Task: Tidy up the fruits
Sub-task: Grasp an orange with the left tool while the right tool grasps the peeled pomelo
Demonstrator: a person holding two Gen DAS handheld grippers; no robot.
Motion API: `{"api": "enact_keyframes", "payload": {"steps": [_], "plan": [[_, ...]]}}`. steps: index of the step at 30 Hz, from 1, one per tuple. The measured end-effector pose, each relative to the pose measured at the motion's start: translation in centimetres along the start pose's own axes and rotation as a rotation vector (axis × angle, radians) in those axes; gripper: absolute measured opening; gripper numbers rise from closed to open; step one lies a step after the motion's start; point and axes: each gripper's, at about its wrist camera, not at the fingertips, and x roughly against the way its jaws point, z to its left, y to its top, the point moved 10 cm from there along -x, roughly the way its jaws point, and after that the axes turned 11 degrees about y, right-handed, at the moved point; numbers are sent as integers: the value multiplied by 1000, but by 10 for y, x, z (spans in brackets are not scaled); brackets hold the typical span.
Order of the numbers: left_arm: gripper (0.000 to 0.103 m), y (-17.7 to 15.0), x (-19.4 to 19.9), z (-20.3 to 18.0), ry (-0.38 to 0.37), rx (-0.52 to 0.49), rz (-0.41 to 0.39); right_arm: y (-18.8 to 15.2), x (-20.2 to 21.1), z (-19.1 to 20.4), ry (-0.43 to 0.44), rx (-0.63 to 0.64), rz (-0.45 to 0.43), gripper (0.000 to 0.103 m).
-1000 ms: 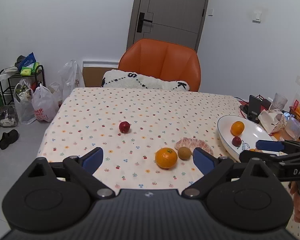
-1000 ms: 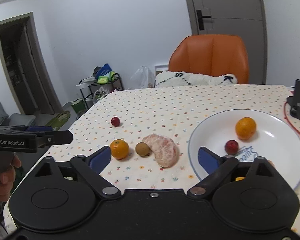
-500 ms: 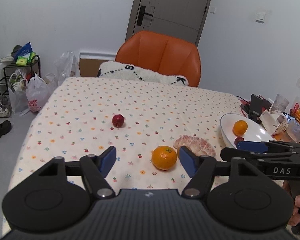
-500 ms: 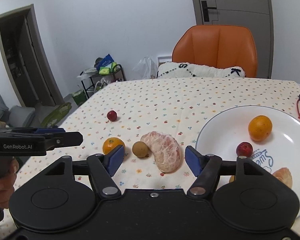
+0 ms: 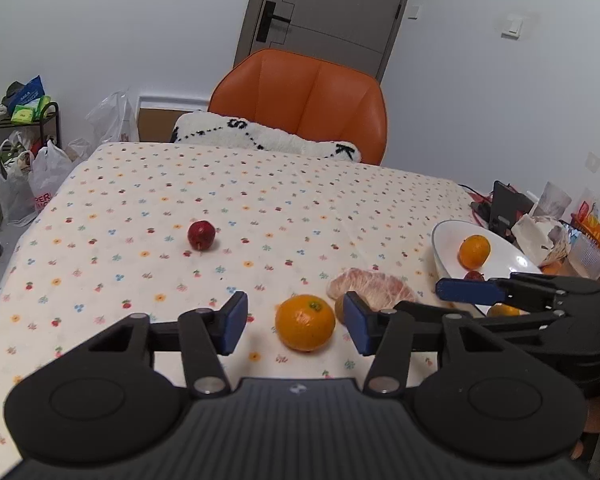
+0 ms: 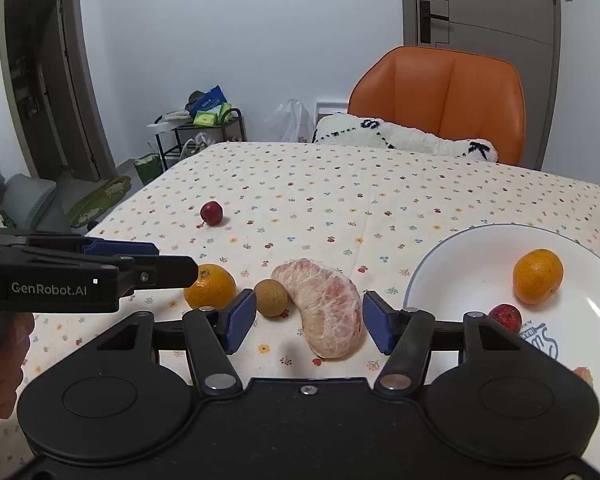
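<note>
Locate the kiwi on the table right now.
In the right wrist view the kiwi lies on the tablecloth, between the orange on its left and the peeled pomelo on its right.

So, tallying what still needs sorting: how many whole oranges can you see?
2. One orange lies on the tablecloth beside the small brown fruit, between the left gripper's open fingers. The other orange sits on the white plate. More may be hidden behind the grippers.

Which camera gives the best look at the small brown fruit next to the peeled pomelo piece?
The right wrist view: the small brown fruit shows whole between the orange and the peeled pomelo piece. In the left wrist view only a sliver peeks out behind a left gripper finger.
</note>
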Motion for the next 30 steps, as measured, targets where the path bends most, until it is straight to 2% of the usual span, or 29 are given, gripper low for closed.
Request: {"api": "enact_keyframes", "payload": {"steps": [4,9,16,22,24,30], "plan": [[49,-3,-7,-3,-13,-1,17,-1,-6,0,-25,16,10,58],[49,-7,-14,-6,-28,-2,30,-2,-10,-2,-45,14,17,44],[49,-11,-22,-8,-33,-1,47,-7,-13,1,-66,34,36,44],[48,-16,-33,-5,-21,2,69,-8,-7,4,-13,-13,34,42],[38,-16,-34,-7,-29,-6,62,-7,-5,4,-22,-10,31,42],[37,-17,-31,-5,-24,0,63,-6,-9,1,-74,18,38,47]]}}
